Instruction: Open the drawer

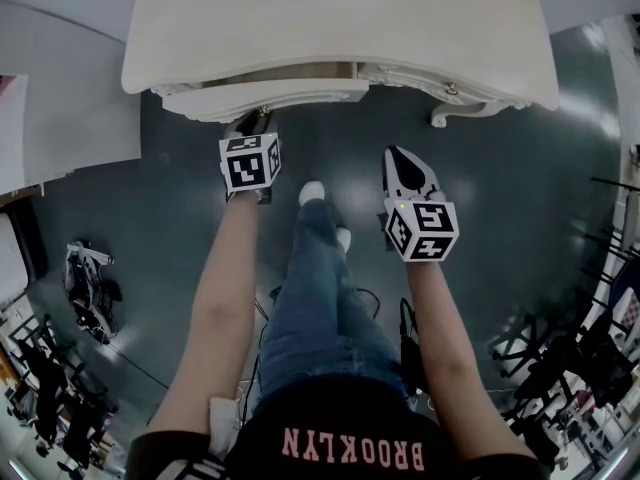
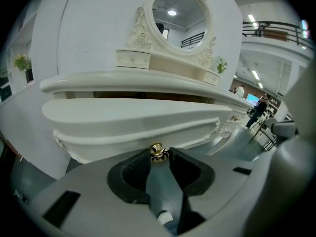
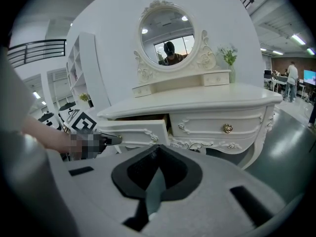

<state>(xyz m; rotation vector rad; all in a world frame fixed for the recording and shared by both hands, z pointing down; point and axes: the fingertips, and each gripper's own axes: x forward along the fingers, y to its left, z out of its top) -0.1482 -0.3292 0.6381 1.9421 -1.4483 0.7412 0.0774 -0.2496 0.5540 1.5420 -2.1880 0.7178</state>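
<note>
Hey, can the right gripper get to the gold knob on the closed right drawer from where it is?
Probably yes. The right gripper is empty, and nothing stands between it and the gold knob on the right drawer; its shut jaws would need opening first.

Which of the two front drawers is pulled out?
The left drawer, its knob clamped by the left gripper; the right drawer sits flush.

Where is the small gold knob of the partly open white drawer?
In the left gripper view, the gold knob is pinched between the left gripper's jaw tips, low centre, against the white drawer front.
</note>
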